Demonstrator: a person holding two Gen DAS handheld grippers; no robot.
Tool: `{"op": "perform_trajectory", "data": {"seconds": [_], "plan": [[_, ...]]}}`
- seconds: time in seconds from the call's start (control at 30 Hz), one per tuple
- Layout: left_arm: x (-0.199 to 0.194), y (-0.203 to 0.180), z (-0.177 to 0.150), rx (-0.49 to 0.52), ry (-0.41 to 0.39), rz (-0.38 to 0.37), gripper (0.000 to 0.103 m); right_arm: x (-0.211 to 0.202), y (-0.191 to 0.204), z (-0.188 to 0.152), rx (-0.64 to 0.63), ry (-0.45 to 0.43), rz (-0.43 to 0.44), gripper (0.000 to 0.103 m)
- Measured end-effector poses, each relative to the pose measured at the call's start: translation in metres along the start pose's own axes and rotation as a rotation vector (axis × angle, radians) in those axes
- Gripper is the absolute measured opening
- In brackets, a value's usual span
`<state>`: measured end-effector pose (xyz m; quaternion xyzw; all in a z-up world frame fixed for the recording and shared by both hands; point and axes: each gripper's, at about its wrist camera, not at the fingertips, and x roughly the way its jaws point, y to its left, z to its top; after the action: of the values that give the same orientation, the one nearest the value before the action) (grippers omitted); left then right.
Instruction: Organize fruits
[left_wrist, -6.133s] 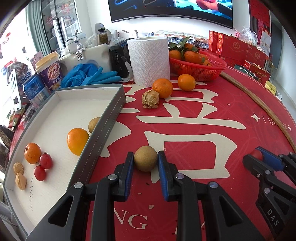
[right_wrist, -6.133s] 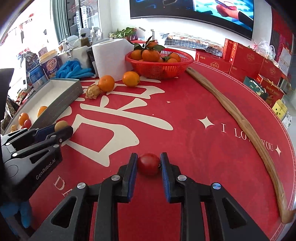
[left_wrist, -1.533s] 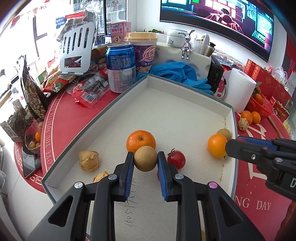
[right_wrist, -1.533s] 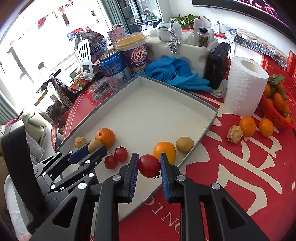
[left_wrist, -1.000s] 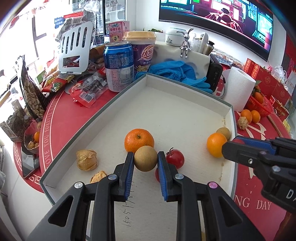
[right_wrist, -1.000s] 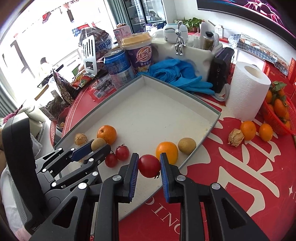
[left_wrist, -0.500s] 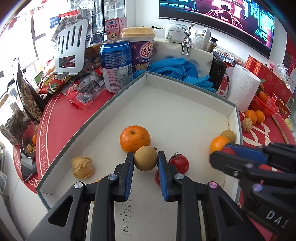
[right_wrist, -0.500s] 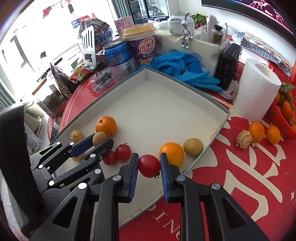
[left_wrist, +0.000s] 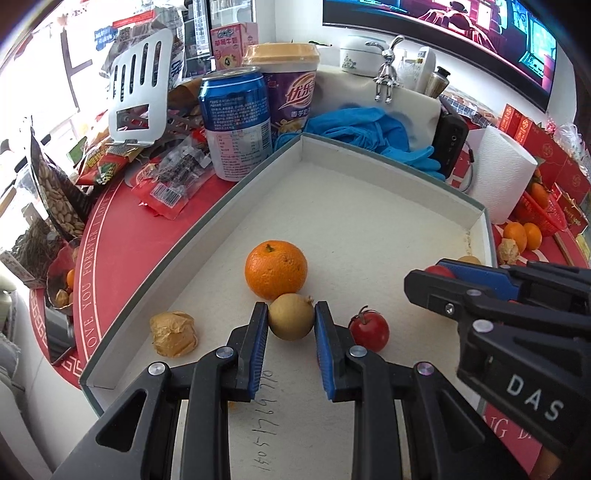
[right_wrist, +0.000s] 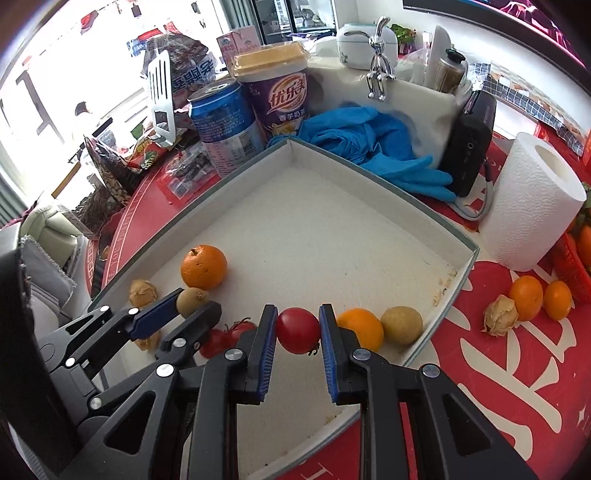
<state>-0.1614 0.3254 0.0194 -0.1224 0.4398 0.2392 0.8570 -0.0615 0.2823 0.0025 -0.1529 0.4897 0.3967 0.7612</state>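
The brown fruit (left_wrist: 290, 316) is clamped between the left gripper (left_wrist: 290, 325)'s fingers, low over the tray (left_wrist: 388, 236) just in front of an orange (left_wrist: 275, 268), seemingly so like sorts sit together. The right gripper (right_wrist: 297, 332) pinches a tomato (right_wrist: 297, 330) above the tray floor near two loose tomatoes (right_wrist: 225, 334). More oranges (right_wrist: 535, 295) wait on the red surface (right_wrist: 517, 369).

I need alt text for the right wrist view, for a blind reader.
The right gripper holds a red tomato over a shallow white tray containing oranges, brown fruits and tomatoes. At left, the left gripper holds a brown fruit.
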Motion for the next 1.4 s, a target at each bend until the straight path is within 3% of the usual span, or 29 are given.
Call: {"op": "perform_trajectory", "data": {"seconds": [0.1,0.23,0.3,0.33,0.37,0.4,0.43,0.5,0.53,0.67,0.73,0.87,1.0,1.4], "plan": [[0.003,0.002,-0.003,-0.012,0.029,-0.015,0.038,-0.001,0.000,-0.001,-0.009,0.003,-0.003,0.025],[-0.003,0.002,-0.004,-0.014,0.007,-0.001,0.078,-0.003,0.001,0.000,-0.010,0.013,0.002,0.025],[-0.009,0.001,-0.004,-0.010,-0.019,0.005,0.082,-0.003,0.000,0.000,-0.007,0.023,0.005,0.025],[-0.011,0.000,-0.004,-0.004,-0.023,0.007,0.083,-0.004,0.000,0.000,-0.005,0.026,0.000,0.031],[-0.013,-0.002,-0.004,0.004,-0.020,0.003,0.084,-0.005,0.000,0.000,-0.004,0.024,0.000,0.055],[-0.014,-0.003,-0.005,0.011,-0.018,-0.002,0.084,-0.009,0.001,0.000,-0.007,0.007,0.021,0.066],[-0.015,-0.004,-0.005,0.017,-0.019,-0.001,0.086,-0.013,0.002,0.000,-0.009,-0.006,0.015,0.087],[-0.018,-0.007,-0.007,0.029,-0.033,0.013,0.092,-0.024,0.004,0.000,-0.026,-0.041,-0.034,0.092],[-0.019,-0.007,-0.007,0.028,-0.034,0.016,0.102,-0.027,0.006,0.000,-0.035,-0.044,-0.049,0.092],[-0.024,-0.009,-0.007,0.035,-0.040,0.016,0.103,-0.033,0.002,0.001,-0.023,-0.025,-0.042,0.093],[-0.027,-0.010,-0.007,0.033,-0.052,0.013,0.103,-0.032,-0.001,0.000,-0.009,-0.011,-0.063,0.103],[-0.029,-0.015,-0.009,0.062,-0.058,0.069,0.103,-0.034,-0.001,-0.004,-0.017,-0.016,-0.069,0.103],[-0.029,-0.014,-0.009,0.045,-0.034,0.028,0.103,-0.037,0.003,-0.007,-0.046,-0.021,-0.097,0.103],[-0.034,-0.023,-0.011,0.076,-0.041,0.057,0.103,-0.039,0.001,-0.011,-0.057,-0.011,-0.122,0.103]]}}
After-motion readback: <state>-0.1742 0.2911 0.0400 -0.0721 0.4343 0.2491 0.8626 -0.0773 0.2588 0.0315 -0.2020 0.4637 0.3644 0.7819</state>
